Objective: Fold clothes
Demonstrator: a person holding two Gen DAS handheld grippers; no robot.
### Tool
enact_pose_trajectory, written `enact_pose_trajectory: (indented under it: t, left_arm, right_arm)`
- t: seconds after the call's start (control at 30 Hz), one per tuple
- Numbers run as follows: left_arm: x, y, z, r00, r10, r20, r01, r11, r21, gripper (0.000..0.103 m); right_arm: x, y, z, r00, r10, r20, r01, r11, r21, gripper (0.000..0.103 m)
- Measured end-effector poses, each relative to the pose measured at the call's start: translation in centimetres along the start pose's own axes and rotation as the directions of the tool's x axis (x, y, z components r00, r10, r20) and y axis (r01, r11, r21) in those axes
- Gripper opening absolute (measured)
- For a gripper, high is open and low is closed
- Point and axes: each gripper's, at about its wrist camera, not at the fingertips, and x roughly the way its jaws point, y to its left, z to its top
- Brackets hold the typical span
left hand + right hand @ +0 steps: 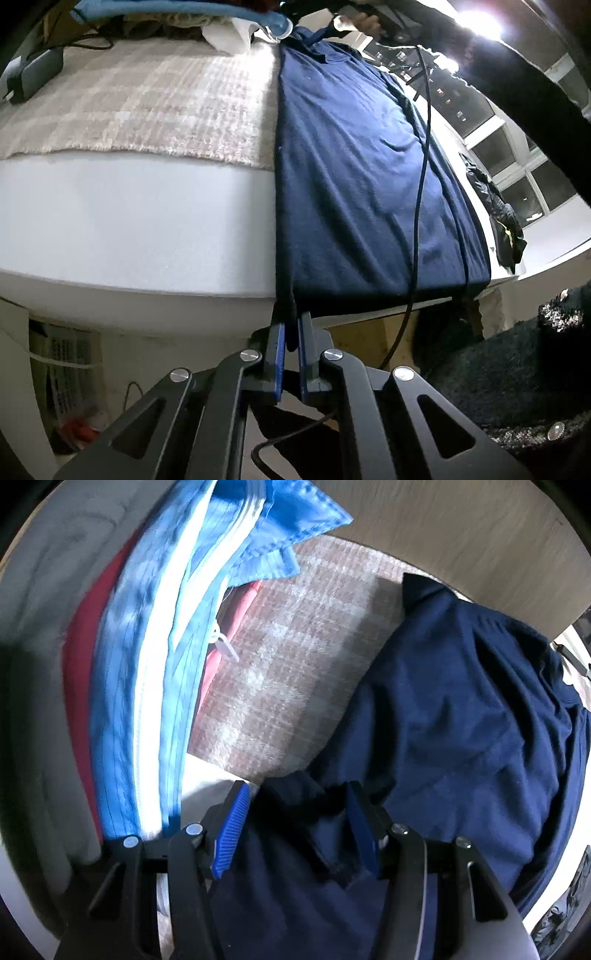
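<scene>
Two grippers on one navy polo shirt (354, 173), spread lengthwise, centre-right of left wrist frame, over plaid blanket (140, 103). Left gripper (290, 332) pinched on shirt hem, bottom centre. Right gripper (295, 812) spread; bunched collar fabric between pads, not pressed. Light-blue garment (147, 664) upper left.
</scene>
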Motion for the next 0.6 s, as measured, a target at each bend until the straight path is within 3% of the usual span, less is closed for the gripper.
enact_pose_trajectory:
  t: [0.13,0.17,0.2,0.3,0.6]
  left_arm:
    - [-0.2,-0.5,0.0,1.0,0.004,0.011,-0.004,1.0,0.018,0.004]
    - [-0.3,-0.7,0.0,1.0,0.004,0.017,-0.004,1.0,0.021,0.004]
    - [-0.5,-0.8,0.0,1.0,0.002,0.026,-0.002,1.0,0.023,0.004]
    - [-1.5,-1.8,0.2,0.998,-0.016,0.057,0.015,0.999,0.029,0.004]
    - [-4.0,-10.4,1.4,0.995,0.0,0.101,-0.017,0.985,0.172,0.004]
  right_arm:
    - [0.7,0.5,0.2,0.999,-0.037,0.016,0.037,0.999,-0.025,0.048]
    - [0.5,0.5,0.2,0.999,-0.042,0.023,0.043,0.999,-0.031,0.043]
    - [0.4,0.4,0.2,0.998,-0.053,0.029,0.054,0.998,-0.036,0.025]
    - [-0.1,-1.3,0.2,0.999,0.003,0.041,-0.003,1.0,-0.015,0.014]
    - [-4.6,-8.4,-2.0,0.98,0.131,0.149,-0.136,0.99,0.027,0.012]
